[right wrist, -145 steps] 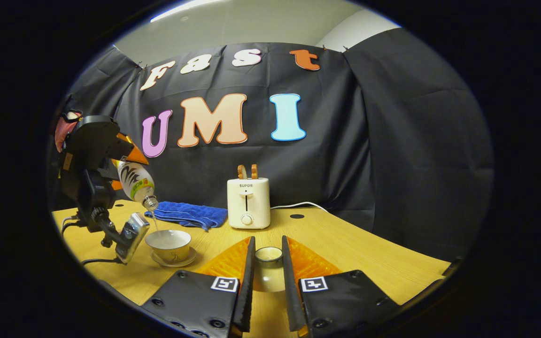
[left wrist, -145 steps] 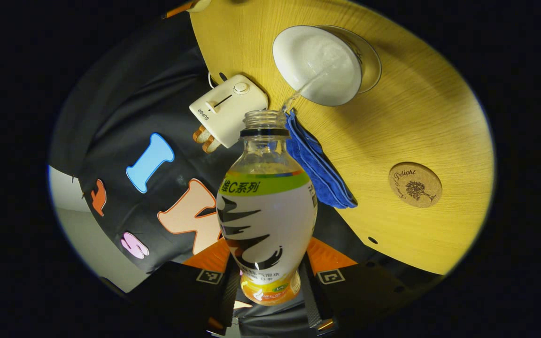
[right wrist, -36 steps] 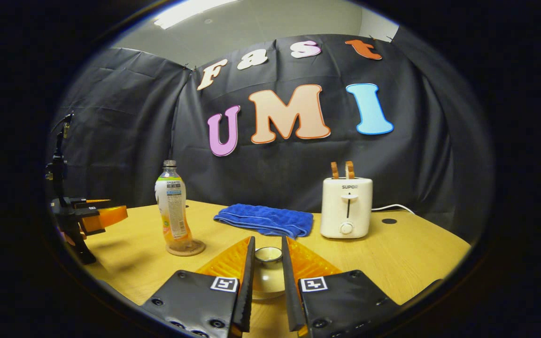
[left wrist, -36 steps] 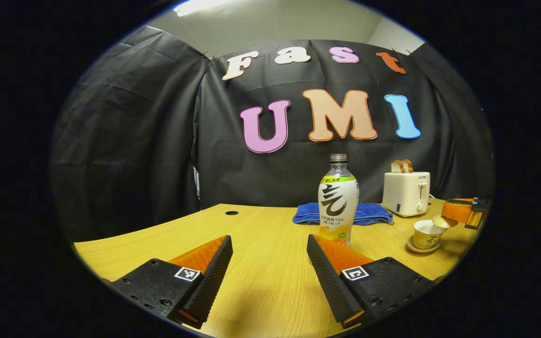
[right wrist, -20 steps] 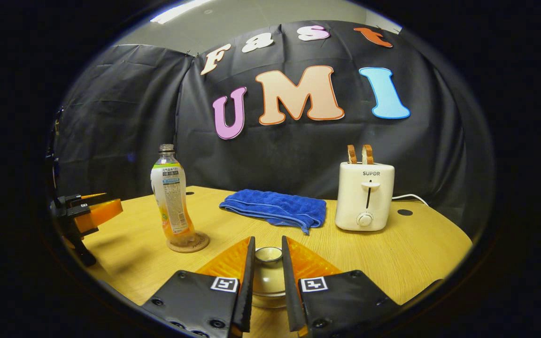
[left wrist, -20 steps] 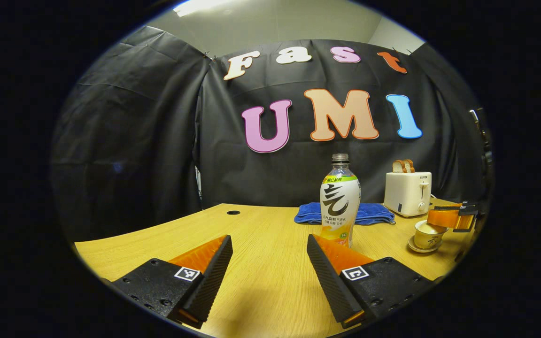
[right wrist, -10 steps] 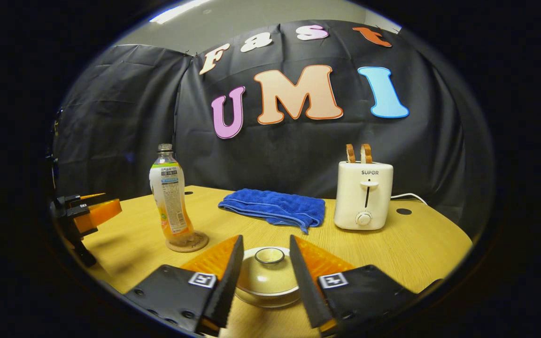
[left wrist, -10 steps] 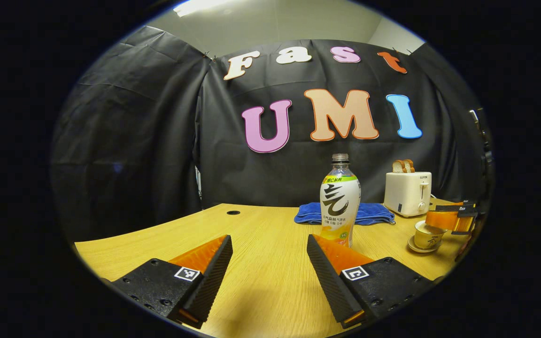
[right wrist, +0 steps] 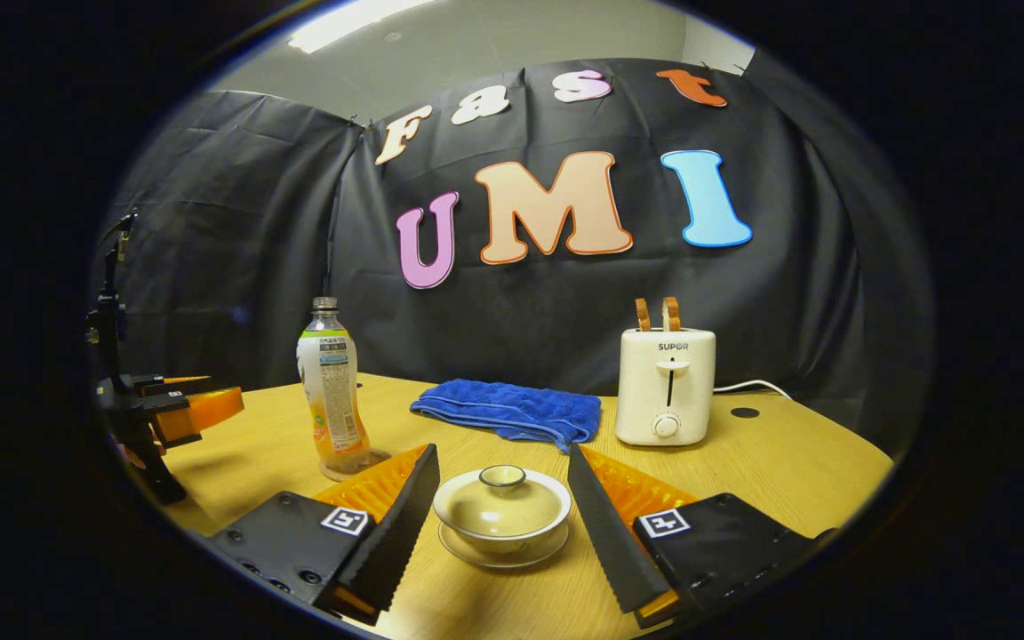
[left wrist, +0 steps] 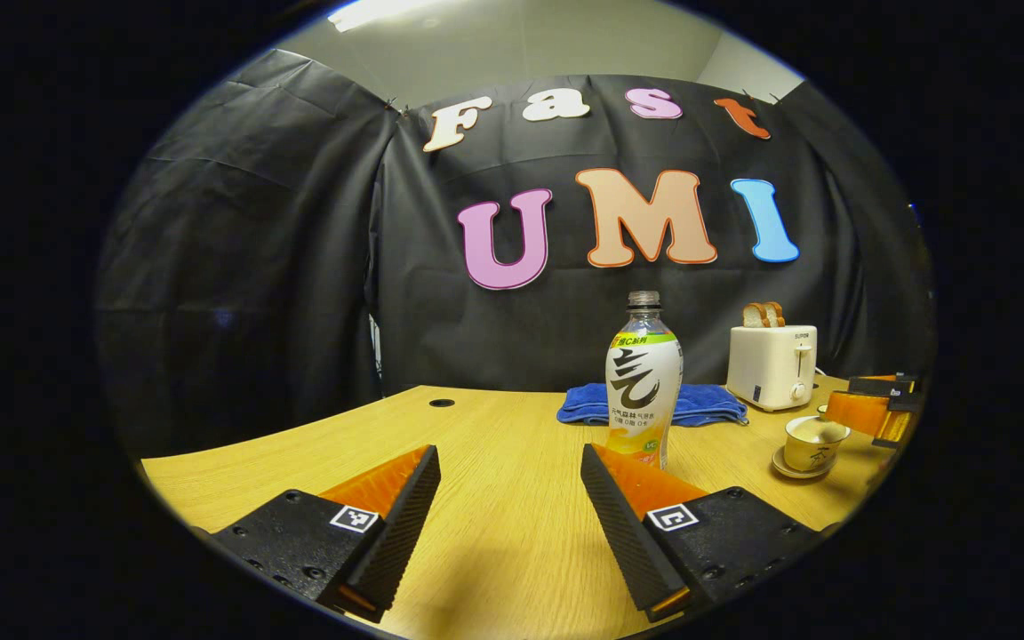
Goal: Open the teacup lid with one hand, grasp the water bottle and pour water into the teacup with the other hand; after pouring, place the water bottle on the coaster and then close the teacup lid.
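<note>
The water bottle point(right wrist: 332, 380) stands upright and uncapped on the round coaster point(right wrist: 355, 463) at the left of the desk point(right wrist: 779, 462). Its front label, in the left gripper view, carries a large black brush-stroke mark under a green band; the back, in the right gripper view, is fine print too small to make out. Pale orange liquid fills only its bottom part.

The teacup point(right wrist: 501, 511) sits on its saucer point(right wrist: 503, 549) at the near middle of the desk, with the lid point(right wrist: 502, 494) seated on it. The right tool point(right wrist: 500, 504) is spread wide, one finger on each side of the cup and neither touching it. In the left gripper view the same cup point(left wrist: 815, 442) shows at the far right with a dark mark on its side that cannot be made out, and the right tool is partly cut off by the picture's edge just beyond it.

The left tool point(left wrist: 508, 494) is also spread wide and holds nothing, low over bare desk, with the bottle point(left wrist: 642, 380) just beyond its right finger.

Farther back lie a folded blue towel point(right wrist: 510, 411) and a white toaster point(right wrist: 665, 385) with the word "SUPOR" on its front and two slices of bread standing in its slots. A white cord runs right from the toaster. Each tool carries small square black-and-white markers near its fingers.
</note>
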`<state>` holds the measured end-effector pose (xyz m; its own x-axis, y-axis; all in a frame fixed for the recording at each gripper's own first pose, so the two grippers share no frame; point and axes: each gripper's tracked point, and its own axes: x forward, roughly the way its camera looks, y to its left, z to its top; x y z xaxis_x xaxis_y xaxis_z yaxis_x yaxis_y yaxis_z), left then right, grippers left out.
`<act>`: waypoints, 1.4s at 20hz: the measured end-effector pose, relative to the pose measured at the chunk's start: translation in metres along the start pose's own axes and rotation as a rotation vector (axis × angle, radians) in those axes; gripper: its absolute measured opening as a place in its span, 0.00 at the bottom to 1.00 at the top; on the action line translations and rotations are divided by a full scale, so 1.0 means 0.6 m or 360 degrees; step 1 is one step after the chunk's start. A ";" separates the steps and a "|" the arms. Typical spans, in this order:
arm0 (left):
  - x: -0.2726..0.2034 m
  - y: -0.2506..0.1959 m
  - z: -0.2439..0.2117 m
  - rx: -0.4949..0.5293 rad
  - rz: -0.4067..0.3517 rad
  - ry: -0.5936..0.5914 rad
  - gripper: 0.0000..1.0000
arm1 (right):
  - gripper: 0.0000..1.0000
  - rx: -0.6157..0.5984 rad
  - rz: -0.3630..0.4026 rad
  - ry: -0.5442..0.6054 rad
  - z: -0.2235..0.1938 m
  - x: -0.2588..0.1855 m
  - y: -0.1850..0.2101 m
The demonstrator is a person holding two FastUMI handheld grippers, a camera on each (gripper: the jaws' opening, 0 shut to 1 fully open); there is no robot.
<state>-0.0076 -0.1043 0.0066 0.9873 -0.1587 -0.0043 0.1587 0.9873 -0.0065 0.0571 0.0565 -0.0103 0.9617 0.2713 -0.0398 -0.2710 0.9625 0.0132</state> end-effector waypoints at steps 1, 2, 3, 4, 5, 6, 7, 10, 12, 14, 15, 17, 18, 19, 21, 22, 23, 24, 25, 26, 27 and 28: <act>0.001 0.000 0.000 0.0000 0.0000 -0.0001 0.93 | 0.99 0.0001 -0.0003 -0.0014 0.002 -0.008 -0.002; 0.000 0.000 0.000 0.0001 0.0001 -0.0001 0.93 | 0.88 0.0000 -0.0012 -0.0038 0.007 -0.018 -0.006; 0.000 0.001 0.000 0.0001 0.0002 -0.0001 0.93 | 0.88 -0.0006 -0.0028 -0.0044 0.010 -0.026 -0.011; 0.000 0.000 0.000 0.0001 0.0002 -0.0001 0.93 | 0.88 -0.0001 -0.0042 -0.0036 0.004 -0.035 -0.015; 0.000 0.000 0.001 0.0001 0.0001 -0.0001 0.93 | 0.93 -0.0006 -0.0065 -0.0047 0.006 -0.044 -0.021; 0.001 0.000 0.000 0.0001 0.0001 -0.0001 0.93 | 0.88 -0.0005 -0.0085 -0.0048 0.008 -0.054 -0.026; 0.001 0.001 0.000 0.0001 0.0001 -0.0001 0.93 | 0.88 -0.0007 -0.0102 -0.0048 0.008 -0.064 -0.030; 0.001 0.002 0.000 0.0002 0.0005 -0.0001 0.93 | 0.93 -0.0009 -0.0166 -0.0058 0.010 -0.095 -0.047; 0.001 0.001 0.000 0.0002 0.0006 -0.0002 0.93 | 0.88 -0.0010 -0.0200 -0.0060 0.010 -0.114 -0.056; 0.000 0.002 -0.001 0.0002 0.0006 -0.0002 0.93 | 0.93 -0.0009 -0.0224 -0.0063 0.010 -0.127 -0.064; 0.001 0.001 0.000 0.0001 0.0006 -0.0002 0.93 | 0.93 -0.0010 -0.0235 -0.0063 0.011 -0.132 -0.067; 0.001 0.000 0.000 0.0001 0.0003 -0.0002 0.93 | 0.88 -0.0010 -0.0267 -0.0060 0.012 -0.137 -0.077; 0.001 0.001 0.001 0.0002 0.0003 -0.0003 0.93 | 0.94 -0.0013 -0.0282 -0.0063 0.009 -0.137 -0.077; 0.001 0.001 0.001 0.0002 0.0003 -0.0004 0.93 | 0.94 -0.0012 -0.0313 -0.0068 0.012 -0.139 -0.083; 0.001 0.000 0.001 0.0002 0.0004 -0.0003 0.93 | 0.93 -0.0014 -0.0387 -0.0071 0.012 -0.140 -0.101; 0.001 0.001 0.001 0.0002 0.0004 -0.0003 0.93 | 0.93 -0.0014 -0.0412 -0.0069 0.011 -0.141 -0.104; 0.002 0.001 0.001 0.0002 0.0004 -0.0003 0.93 | 0.93 -0.0014 -0.0434 -0.0070 0.011 -0.142 -0.107; 0.001 0.001 0.001 0.0001 0.0004 -0.0003 0.93 | 0.93 -0.0015 -0.0458 -0.0072 0.012 -0.143 -0.113; 0.001 0.001 0.001 0.0001 0.0004 -0.0003 0.93 | 0.93 -0.0015 -0.0493 -0.0072 0.012 -0.144 -0.119; 0.001 0.000 0.001 0.0001 0.0004 -0.0002 0.93 | 0.93 -0.0016 -0.0525 -0.0076 0.012 -0.146 -0.125; 0.001 0.001 0.002 0.0001 0.0004 -0.0002 0.93 | 0.93 -0.0017 -0.0546 -0.0075 0.012 -0.148 -0.129; 0.002 0.000 0.001 0.0001 0.0004 -0.0002 0.93 | 0.91 -0.0017 -0.0554 -0.0077 0.011 -0.148 -0.129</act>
<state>-0.0066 -0.1045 0.0074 0.9877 -0.1564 -0.0031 0.1563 0.9877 -0.0056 -0.0070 -0.0420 -0.0011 0.9973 -0.0730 0.0071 0.0730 0.9973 -0.0032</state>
